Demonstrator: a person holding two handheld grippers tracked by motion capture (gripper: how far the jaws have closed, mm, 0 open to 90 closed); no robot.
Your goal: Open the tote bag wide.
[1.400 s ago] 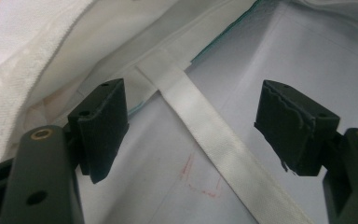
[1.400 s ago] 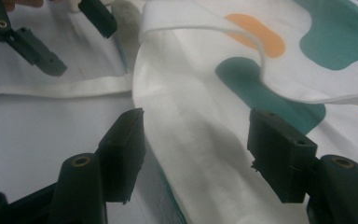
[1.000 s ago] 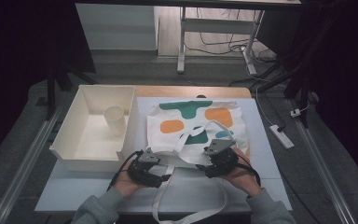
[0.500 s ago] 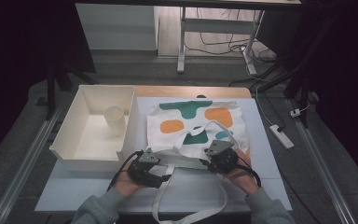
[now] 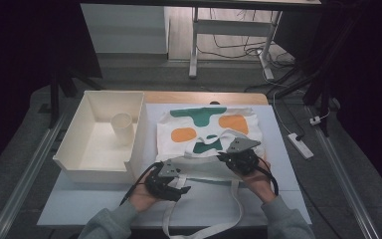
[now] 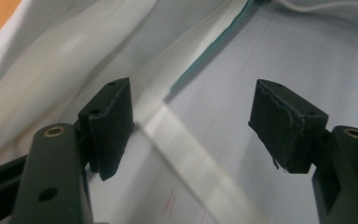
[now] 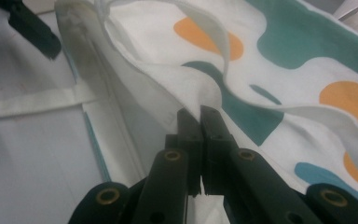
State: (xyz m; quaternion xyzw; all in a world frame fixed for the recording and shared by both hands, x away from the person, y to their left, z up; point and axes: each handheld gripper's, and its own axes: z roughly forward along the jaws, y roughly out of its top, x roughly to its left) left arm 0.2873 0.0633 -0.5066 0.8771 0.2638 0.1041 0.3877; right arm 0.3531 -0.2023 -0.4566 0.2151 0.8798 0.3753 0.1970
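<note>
Two grippers at the near edge of a tote bag

The left gripper (image 6: 193,126) stands wide over a white fabric strap (image 6: 191,163); the right gripper (image 7: 200,122) has just closed, pinching the rim of the white cloth tote bag with teal and orange blotches (image 5: 206,130) on the counter (image 5: 278,199), the pinched fabric hidden between its pads.

The tote bag's (image 5: 209,130) long strap (image 5: 238,209) runs off the bottom edge of the high view. The bag's near edge hides under the right gripper (image 5: 231,158). The strap looks blurry close up.

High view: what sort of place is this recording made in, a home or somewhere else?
Probably a lab or workshop set up for recording, not a home. A pale work table stands on a grey floor between metal rails, with a power strip and loose cables behind, and bare desk legs.
</note>
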